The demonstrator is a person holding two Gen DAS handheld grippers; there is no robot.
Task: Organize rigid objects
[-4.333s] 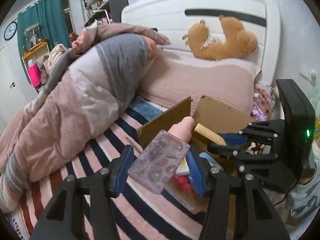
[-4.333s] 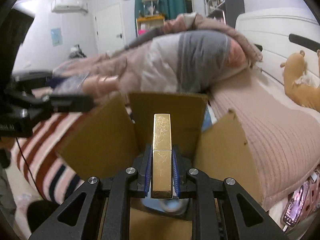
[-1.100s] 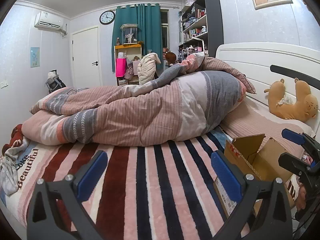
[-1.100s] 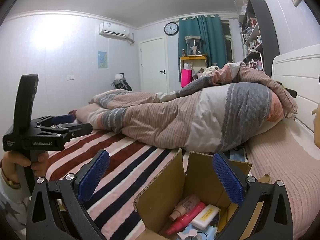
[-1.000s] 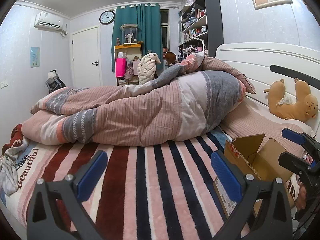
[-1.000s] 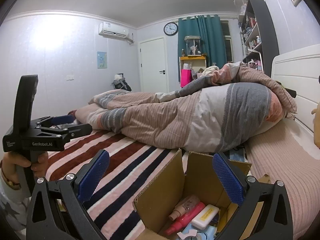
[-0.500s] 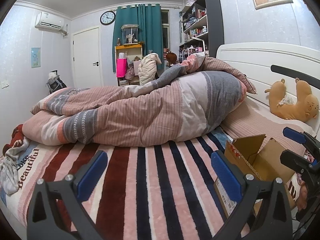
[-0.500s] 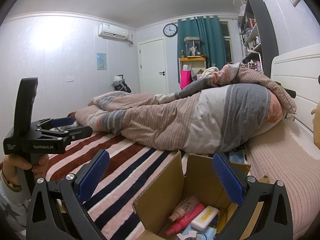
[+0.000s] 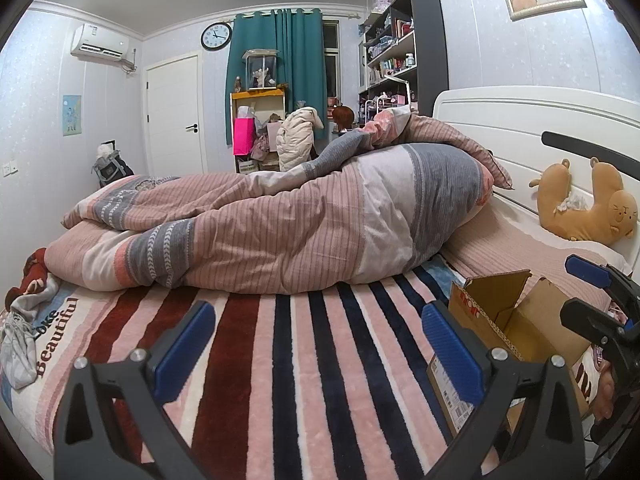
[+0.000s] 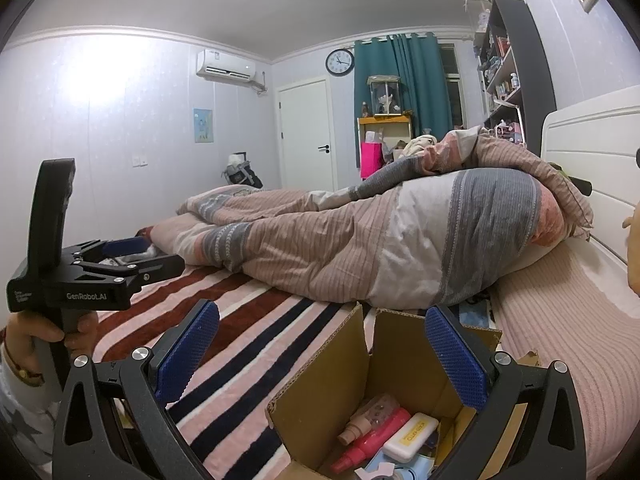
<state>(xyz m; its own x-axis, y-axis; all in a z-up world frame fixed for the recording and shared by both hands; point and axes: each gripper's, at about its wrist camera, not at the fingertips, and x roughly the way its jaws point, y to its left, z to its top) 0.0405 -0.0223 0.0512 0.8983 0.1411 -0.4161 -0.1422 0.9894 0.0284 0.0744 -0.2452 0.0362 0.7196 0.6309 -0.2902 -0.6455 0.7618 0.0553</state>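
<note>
Cardboard box [image 10: 320, 392] on the striped blanket [image 9: 304, 360] holds bottles [image 10: 372, 436]; left gripper [image 9: 316, 344] and right gripper [image 10: 320, 344] both gape wide, gripping nothing

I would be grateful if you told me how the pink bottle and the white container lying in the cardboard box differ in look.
In the right wrist view, the pink bottle is slim, bright pink and tapers to a narrow tip, while the white container is broader, blocky with rounded corners. The white container bears yellow lettering; the pink bottle shows none I can make out. Both lie on their sides, slanted alike, side by side in the cardboard box.
</note>
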